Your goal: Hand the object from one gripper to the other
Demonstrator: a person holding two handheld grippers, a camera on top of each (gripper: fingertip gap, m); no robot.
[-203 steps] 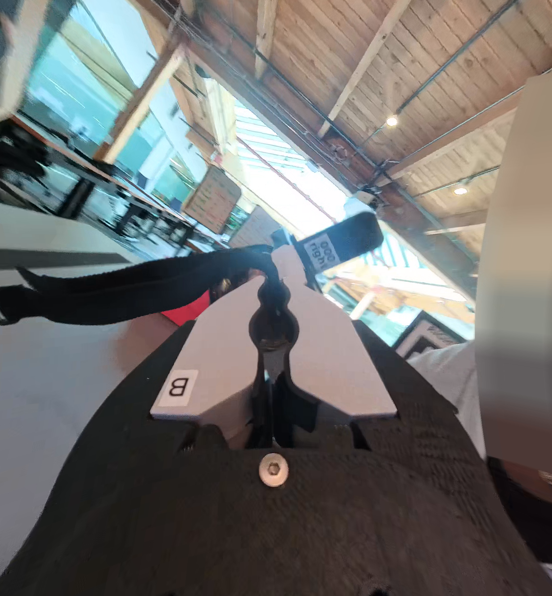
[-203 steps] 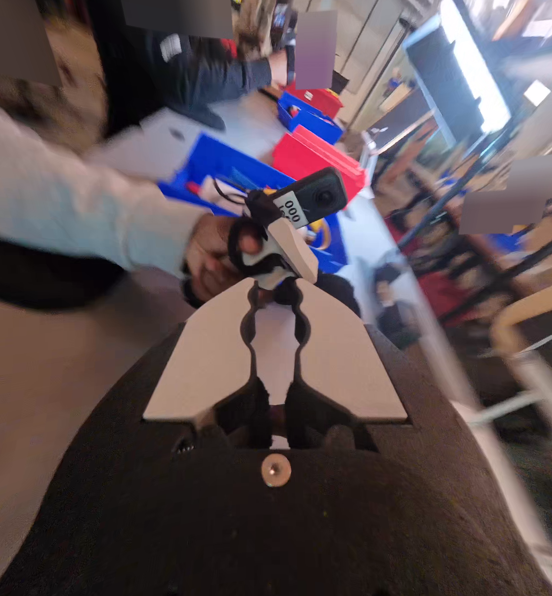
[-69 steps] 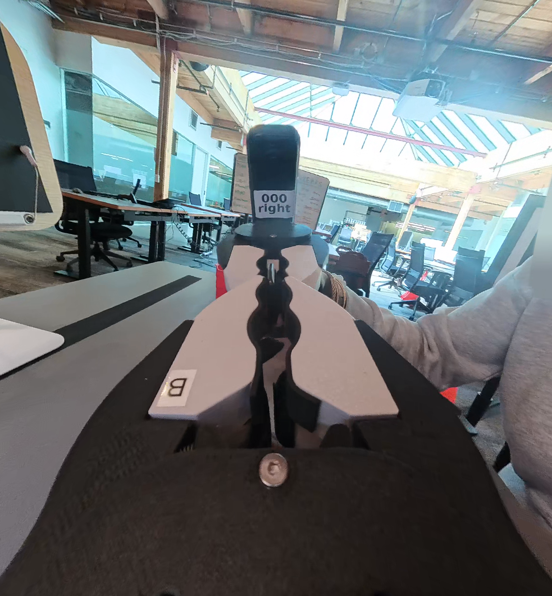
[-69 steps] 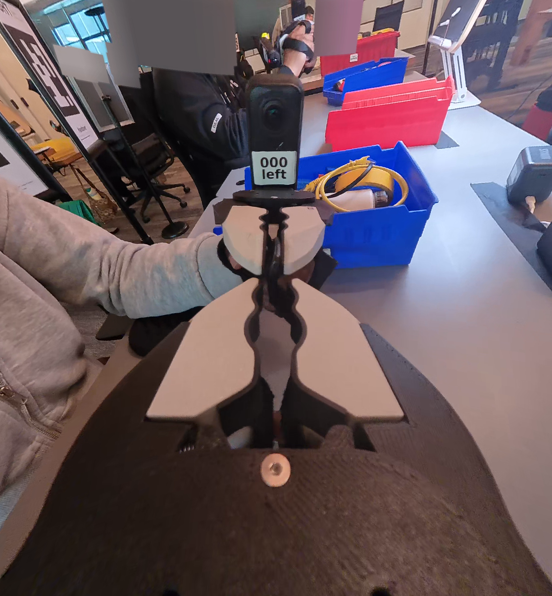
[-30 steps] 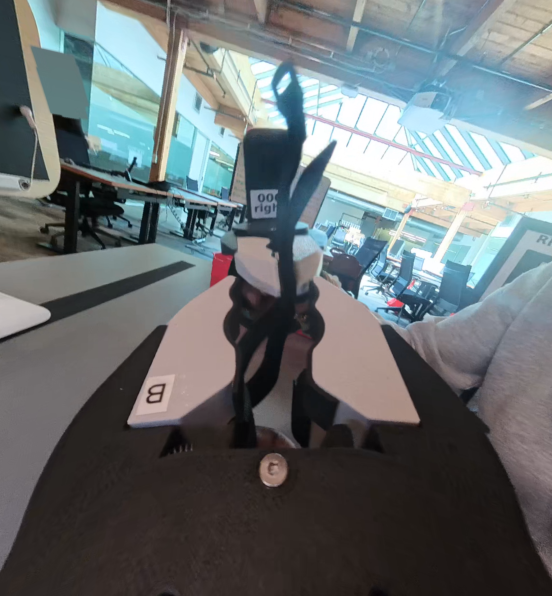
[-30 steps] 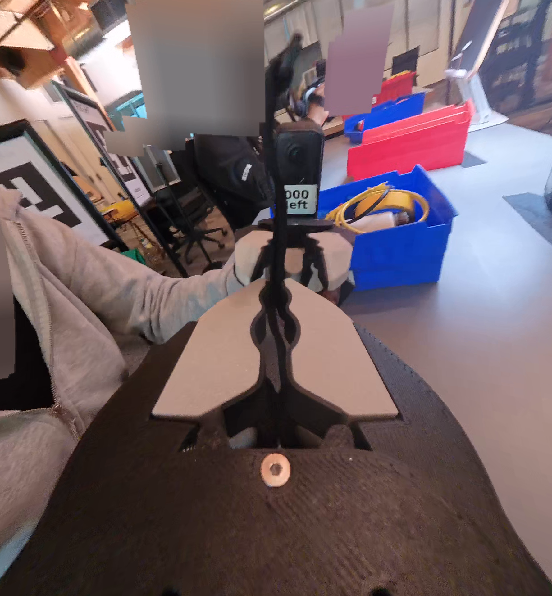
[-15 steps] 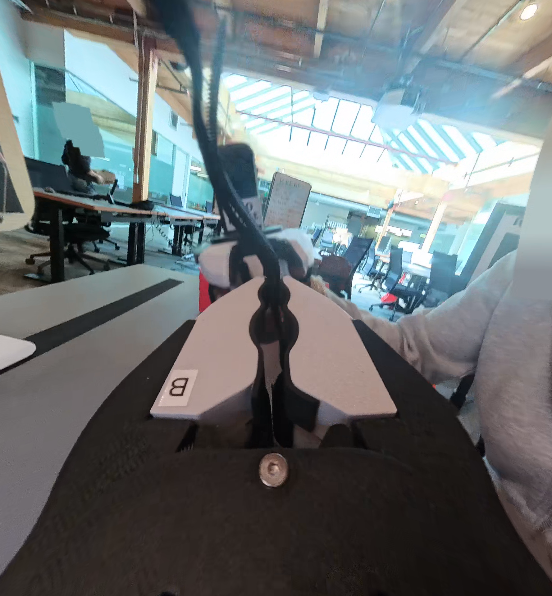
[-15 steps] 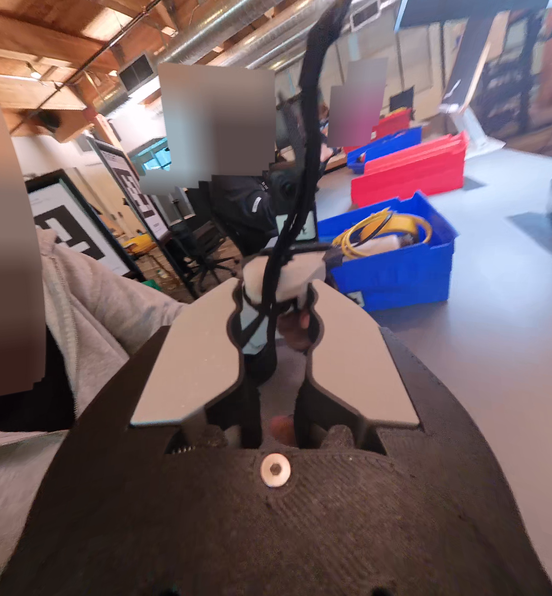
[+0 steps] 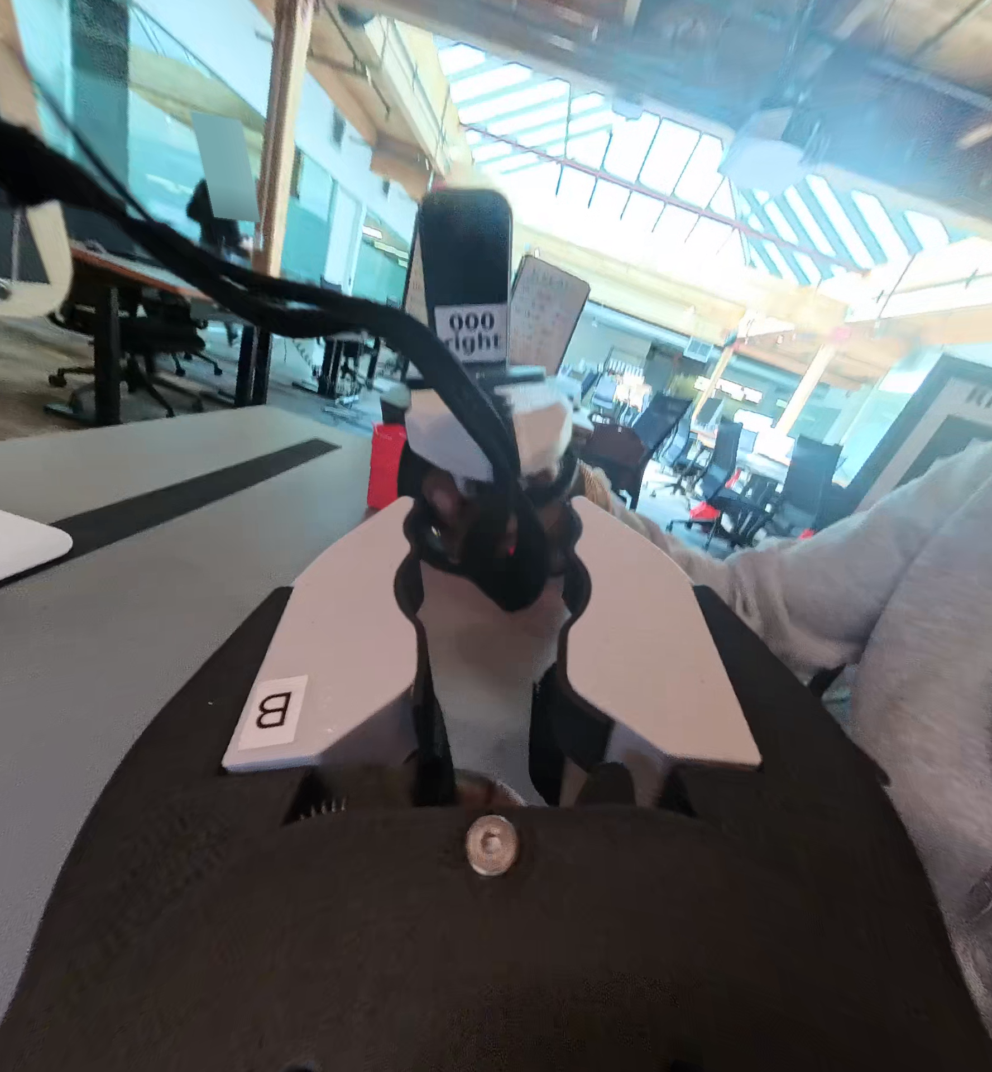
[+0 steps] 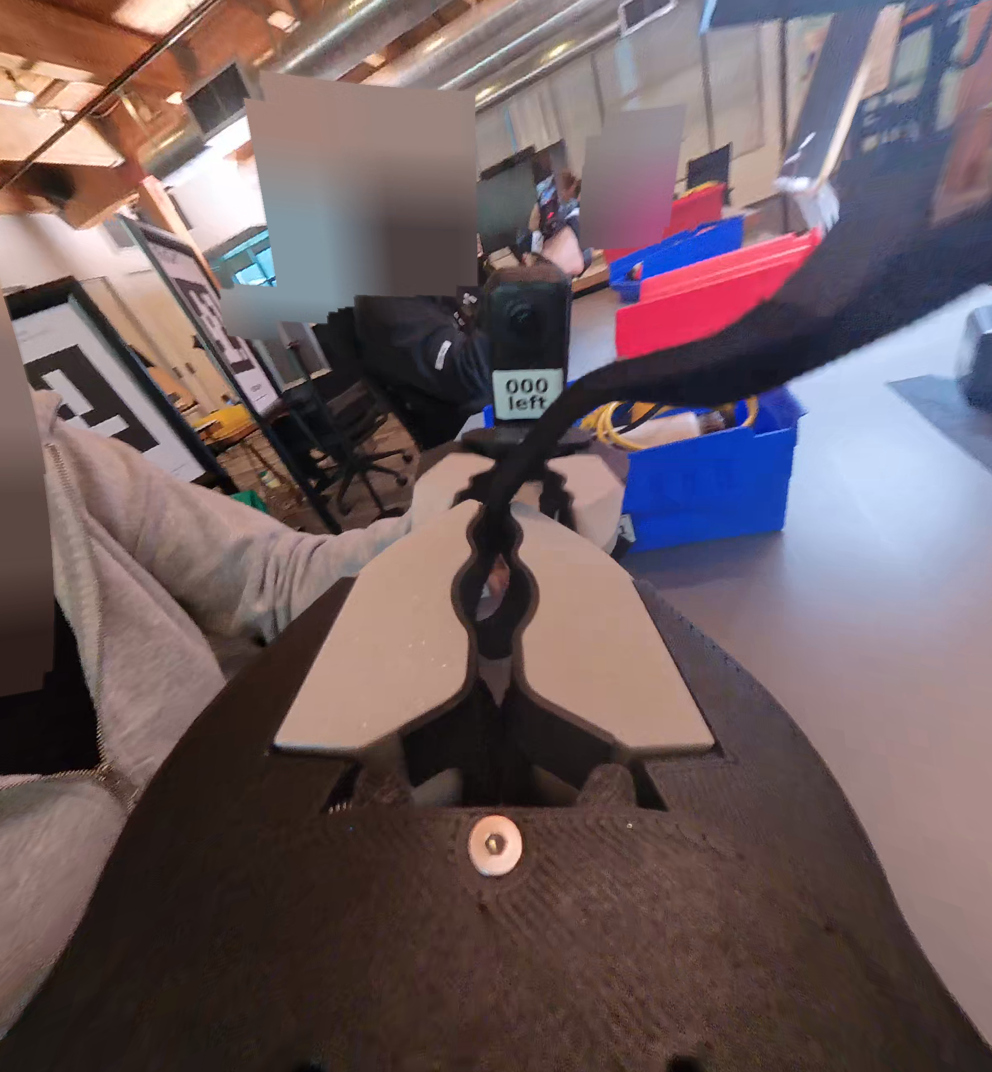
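The left gripper (image 9: 490, 542) stands with its jaws apart, gripping nothing. The right gripper (image 10: 496, 522) faces it tip to tip, jaws together and clamped on the black strap (image 10: 743, 354). The strap runs from the right gripper's tips up and away to the side, in the air above the grey table (image 10: 888, 609). A blue bin (image 10: 714, 481) stands on the table behind
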